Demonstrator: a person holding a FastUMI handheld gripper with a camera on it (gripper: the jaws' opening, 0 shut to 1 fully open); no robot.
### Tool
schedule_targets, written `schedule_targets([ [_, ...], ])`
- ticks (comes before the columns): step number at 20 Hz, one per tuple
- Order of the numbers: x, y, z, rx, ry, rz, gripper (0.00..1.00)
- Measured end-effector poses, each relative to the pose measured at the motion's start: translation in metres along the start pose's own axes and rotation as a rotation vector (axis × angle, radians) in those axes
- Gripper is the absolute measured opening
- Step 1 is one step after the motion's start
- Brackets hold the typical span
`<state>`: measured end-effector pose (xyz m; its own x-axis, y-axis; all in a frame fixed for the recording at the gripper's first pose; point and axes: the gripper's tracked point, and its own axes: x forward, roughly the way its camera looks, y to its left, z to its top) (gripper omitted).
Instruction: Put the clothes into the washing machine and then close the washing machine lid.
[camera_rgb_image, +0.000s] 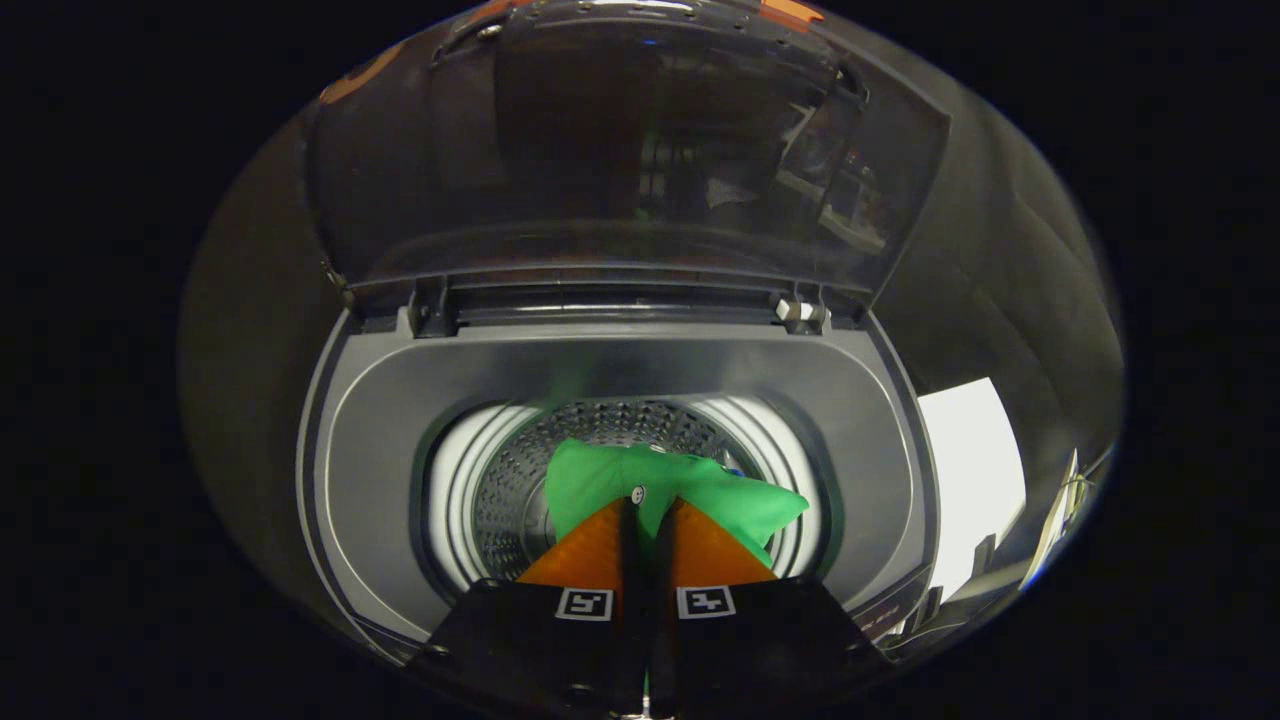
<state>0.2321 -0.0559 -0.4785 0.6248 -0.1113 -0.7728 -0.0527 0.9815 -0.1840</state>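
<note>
The gripper points down into a top-loading grey washing machine, its two fingers drawn close together with only a narrow slit between them, pinching a fold of a bright green cloth garment at their tips. A small white button on the cloth sits right at the tip of the left finger. The garment bunches just ahead of and beyond the fingers, spreading more to the right, and hangs over the mouth of the perforated metal drum, which is ringed by a white band. Whether the cloth touches the drum wall cannot be told. The dark translucent washing machine lid stands raised at the back of the opening, upright on its hinges, with reflections on its surface. To the right of the machine a white rectangular panel shows, with some blurred small items beyond it.
</note>
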Motion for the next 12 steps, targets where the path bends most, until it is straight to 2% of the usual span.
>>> schedule_targets([
  [3,0.007,0.003,-0.006,0.039,0.034,-0.006,0.12],
  [5,0.005,0.0,-0.006,0.056,0.032,-0.034,0.19],
  [8,-0.006,-0.003,0.0,0.024,-0.006,-0.071,0.49],
  [12,-0.029,-0.003,0.002,0.021,-0.042,-0.079,0.88],
])
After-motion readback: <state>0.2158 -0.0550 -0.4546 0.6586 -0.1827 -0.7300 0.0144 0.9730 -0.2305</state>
